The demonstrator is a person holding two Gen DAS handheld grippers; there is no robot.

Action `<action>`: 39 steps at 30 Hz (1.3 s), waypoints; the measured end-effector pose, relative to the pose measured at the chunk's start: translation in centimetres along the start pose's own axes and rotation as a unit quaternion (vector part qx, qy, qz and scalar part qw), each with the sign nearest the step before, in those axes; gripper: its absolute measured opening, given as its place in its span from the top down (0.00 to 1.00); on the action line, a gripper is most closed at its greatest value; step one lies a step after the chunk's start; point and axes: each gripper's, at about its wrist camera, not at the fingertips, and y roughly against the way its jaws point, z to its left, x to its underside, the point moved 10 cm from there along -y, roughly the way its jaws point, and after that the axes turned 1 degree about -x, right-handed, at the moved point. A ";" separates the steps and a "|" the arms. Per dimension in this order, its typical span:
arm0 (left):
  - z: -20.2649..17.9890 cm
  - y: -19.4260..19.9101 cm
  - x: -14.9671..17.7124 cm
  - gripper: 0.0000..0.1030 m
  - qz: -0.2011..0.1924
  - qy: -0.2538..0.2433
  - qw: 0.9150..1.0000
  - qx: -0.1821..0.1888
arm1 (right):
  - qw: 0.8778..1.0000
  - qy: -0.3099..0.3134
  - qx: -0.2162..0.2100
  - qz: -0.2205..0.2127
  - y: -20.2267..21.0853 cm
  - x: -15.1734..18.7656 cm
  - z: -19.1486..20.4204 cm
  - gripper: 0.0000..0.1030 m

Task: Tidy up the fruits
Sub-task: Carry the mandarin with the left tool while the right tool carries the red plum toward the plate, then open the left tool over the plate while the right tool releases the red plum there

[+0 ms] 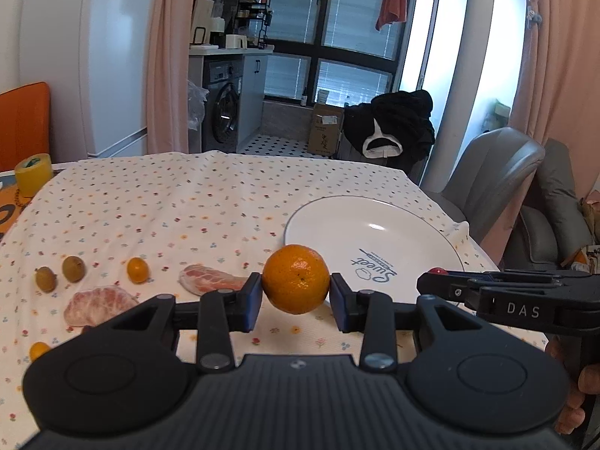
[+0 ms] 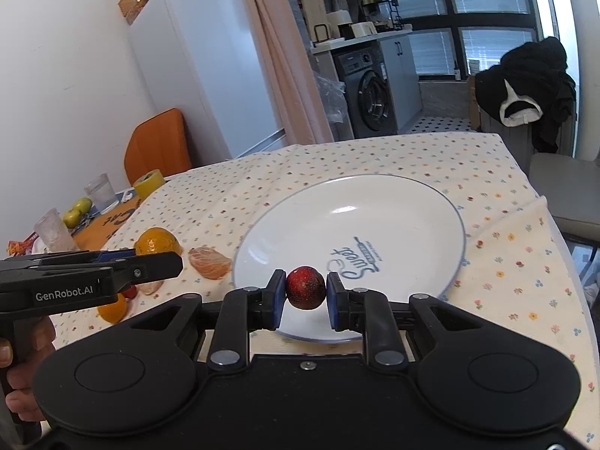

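Observation:
My left gripper (image 1: 296, 292) is shut on an orange mandarin (image 1: 295, 278), held above the cloth just left of the white plate (image 1: 405, 225). My right gripper (image 2: 304, 298) is shut on a small dark red fruit (image 2: 305, 287) over the near rim of the plate (image 2: 393, 210). In the right wrist view the left gripper (image 2: 150, 258) comes in from the left with the mandarin (image 2: 157, 242). On the cloth to the left lie two peeled pomelo segments (image 1: 210, 279) (image 1: 99, 305), two greenish round fruits (image 1: 73, 268), and small orange kumquats (image 1: 138, 270).
A flowered tablecloth (image 1: 187, 206) covers the table. A yellow tape roll (image 1: 33, 173), glasses (image 2: 99, 191) and green fruits (image 2: 77, 212) stand at the far left end. A grey chair (image 1: 498, 172) stands past the table's right edge. A hand (image 2: 22, 375) holds the left gripper's handle.

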 end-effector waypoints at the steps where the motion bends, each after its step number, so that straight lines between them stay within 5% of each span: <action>1: -0.2 -0.3 0.0 0.64 0.003 -0.001 1.000 0.002 | 1.000 -0.002 0.002 0.001 -0.1 0.1 -0.3 0.79; 23: -4.7 -5.7 0.8 0.64 0.054 -0.026 0.998 0.037 | 1.000 -0.003 0.027 0.005 -0.8 0.7 -2.2 0.74; 39: -2.1 -3.9 -0.3 0.60 0.040 0.000 0.999 0.022 | 1.000 -0.009 0.018 -0.001 -0.5 0.5 -0.9 0.63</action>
